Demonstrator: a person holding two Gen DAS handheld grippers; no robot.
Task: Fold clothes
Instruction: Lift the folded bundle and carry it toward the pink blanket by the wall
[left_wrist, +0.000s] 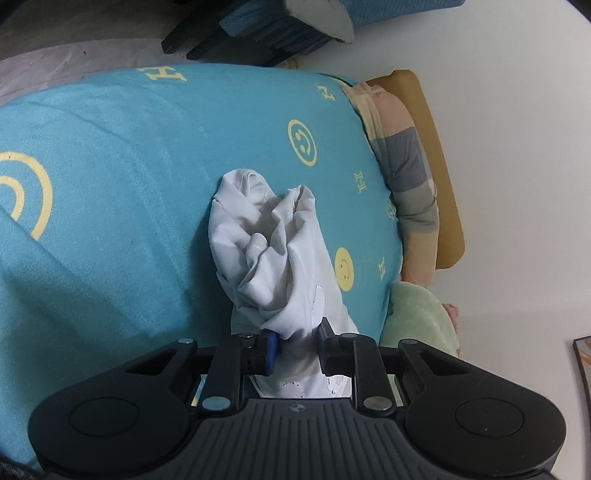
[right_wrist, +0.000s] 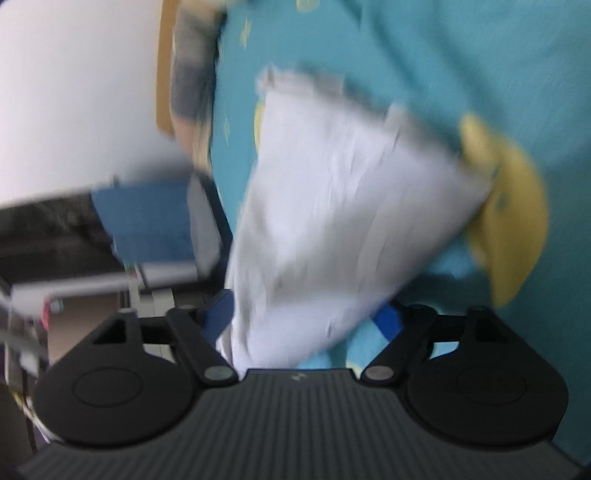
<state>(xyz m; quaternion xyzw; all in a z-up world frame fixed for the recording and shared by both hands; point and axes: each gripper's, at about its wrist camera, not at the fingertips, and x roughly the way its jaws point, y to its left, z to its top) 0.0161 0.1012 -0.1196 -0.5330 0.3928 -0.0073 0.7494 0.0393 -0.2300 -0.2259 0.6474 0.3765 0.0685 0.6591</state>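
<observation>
Garment (left_wrist: 273, 254), white and bunched, lies on the teal bed (left_wrist: 110, 166) at the centre of the left view, its near end pinched in the left gripper (left_wrist: 297, 341), whose fingers (left_wrist: 271, 347) are clamped on the cloth. In the blurred right view the right gripper (right_wrist: 306, 317) has its fingers (right_wrist: 388, 319) spread wide with cloth between them, seemingly ungripped. Judged step: taking hold to spread it out. Next, the right must close on an edge and both pull it flat.

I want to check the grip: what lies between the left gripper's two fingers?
In the left wrist view, a bunched part of the white garment lies between the fingers of the left gripper.
</observation>
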